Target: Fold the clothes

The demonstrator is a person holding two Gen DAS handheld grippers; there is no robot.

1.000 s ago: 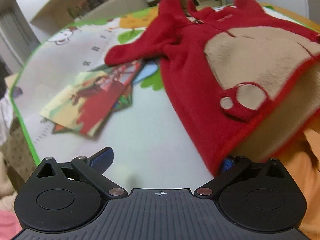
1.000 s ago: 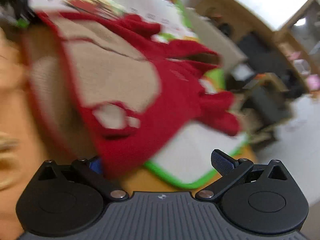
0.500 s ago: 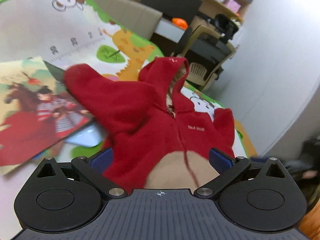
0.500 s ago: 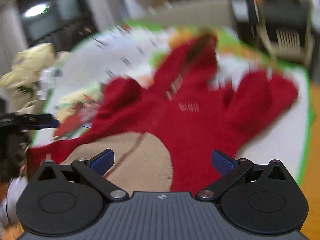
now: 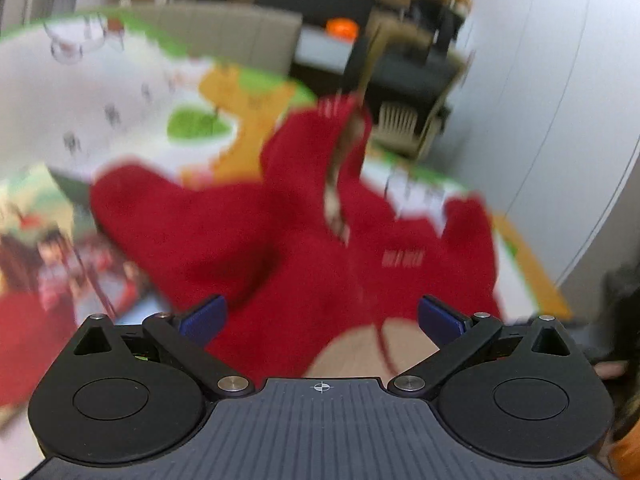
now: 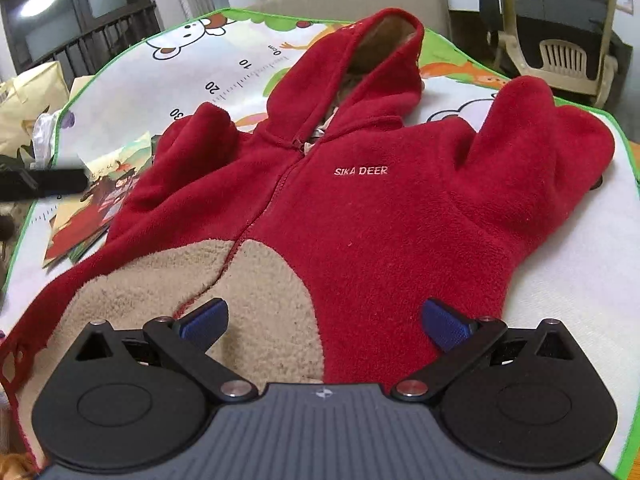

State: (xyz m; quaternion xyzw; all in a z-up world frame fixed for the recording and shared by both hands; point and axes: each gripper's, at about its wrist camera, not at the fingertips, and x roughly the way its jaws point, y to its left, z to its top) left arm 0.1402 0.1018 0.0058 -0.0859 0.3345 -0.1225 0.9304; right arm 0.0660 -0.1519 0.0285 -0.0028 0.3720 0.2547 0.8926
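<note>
Left wrist view first: the picture is smeared by blur, yet the red hooded jacket can be made out, laid face up on the cartoon play mat. The left gripper is seen with its blue pads set wide apart and nothing caught between them. It is held low over the jacket's lower front, fingers aimed up the garment toward the hood. To the left of the jacket, a picture book is lying on the mat, with one sleeve resting near or on its edge; the blur keeps that from being settled.

Now the right wrist view, and this one is sharp. The jacket is spread flat, zip closed, hood at the far end, both sleeves thrown outward. That layout is judged to be the usual start for folding: front up, arms out, so each side can be turned inward. The beige belly patch lies just beyond the right gripper, whose pads are likewise spread wide and empty. It is held low and roughly level over the jacket's lower part, pointed toward the hood. The right sleeve is bunched up beside the body. The book is seen beside the jacket's left sleeve. No fold is judged to have been made yet.
</note>
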